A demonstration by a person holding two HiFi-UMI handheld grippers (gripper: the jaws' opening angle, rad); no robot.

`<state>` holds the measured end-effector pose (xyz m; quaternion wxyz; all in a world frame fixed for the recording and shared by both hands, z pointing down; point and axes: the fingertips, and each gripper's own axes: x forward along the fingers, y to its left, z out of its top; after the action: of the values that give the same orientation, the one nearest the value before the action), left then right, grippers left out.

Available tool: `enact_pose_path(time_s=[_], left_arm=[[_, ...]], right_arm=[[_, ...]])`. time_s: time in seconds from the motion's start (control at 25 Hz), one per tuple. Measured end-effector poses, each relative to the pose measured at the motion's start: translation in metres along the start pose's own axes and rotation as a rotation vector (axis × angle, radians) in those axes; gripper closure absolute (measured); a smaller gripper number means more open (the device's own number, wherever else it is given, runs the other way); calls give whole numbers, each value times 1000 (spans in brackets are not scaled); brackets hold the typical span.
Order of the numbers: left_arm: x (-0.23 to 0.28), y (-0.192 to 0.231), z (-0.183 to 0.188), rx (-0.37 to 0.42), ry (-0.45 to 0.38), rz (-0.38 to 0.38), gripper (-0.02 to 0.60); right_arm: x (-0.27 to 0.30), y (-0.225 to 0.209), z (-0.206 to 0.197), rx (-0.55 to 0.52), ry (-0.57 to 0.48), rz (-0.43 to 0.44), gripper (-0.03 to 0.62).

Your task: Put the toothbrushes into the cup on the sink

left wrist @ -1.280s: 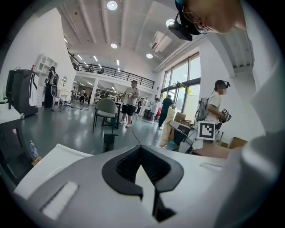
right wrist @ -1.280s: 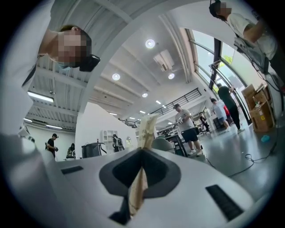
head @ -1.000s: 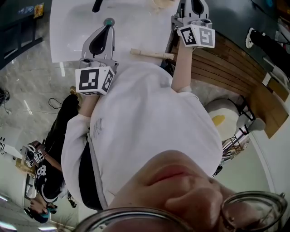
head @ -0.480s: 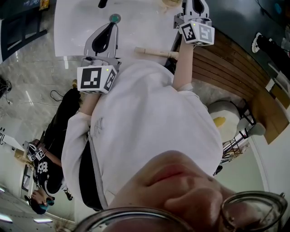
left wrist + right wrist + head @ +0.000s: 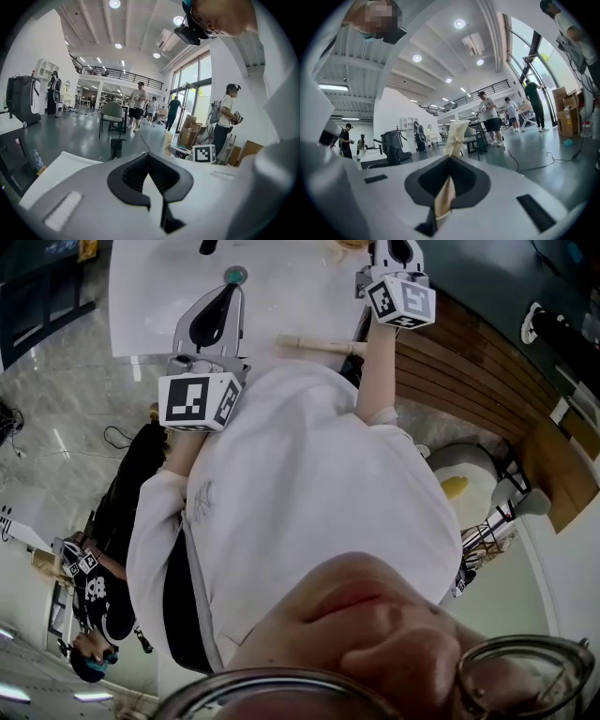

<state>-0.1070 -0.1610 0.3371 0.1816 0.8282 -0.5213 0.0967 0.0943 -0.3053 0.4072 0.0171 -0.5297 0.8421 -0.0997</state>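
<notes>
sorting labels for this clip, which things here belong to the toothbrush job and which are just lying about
Job: tan wrapped stick, likely a toothbrush, held in the right gripper; wooden toothbrush on the white top.
Lying about: chair, cardboard boxes, floor cable.

Chair (image 5: 112, 113), cardboard boxes (image 5: 188, 136)

left claw (image 5: 149, 156) closed, right claw (image 5: 450, 161) clamped

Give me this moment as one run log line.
left gripper: shut, empty | right gripper: shut on wrapped toothbrush | second toothbrush: lying on white surface
</notes>
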Motion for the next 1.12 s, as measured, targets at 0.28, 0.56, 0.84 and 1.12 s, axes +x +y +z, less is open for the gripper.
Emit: enact_pose_path(time_s=[0.28,0.56,0.84,1.12], left_arm=[[-1,-3,0,-1,0,-10,577],[-3,-8,-2,1,-4,-20,575],[-7,-8,-1,4,-14,-22,577],[-11,-12,0,5,-23,-26,577]], right_arm=[[0,7,-14,-46,78,12,582],[-2,11,-32,-89,157,16,580],[-2,13,-37,-125,195,9,580],[-4,10,-30,-71,200,-11,454]])
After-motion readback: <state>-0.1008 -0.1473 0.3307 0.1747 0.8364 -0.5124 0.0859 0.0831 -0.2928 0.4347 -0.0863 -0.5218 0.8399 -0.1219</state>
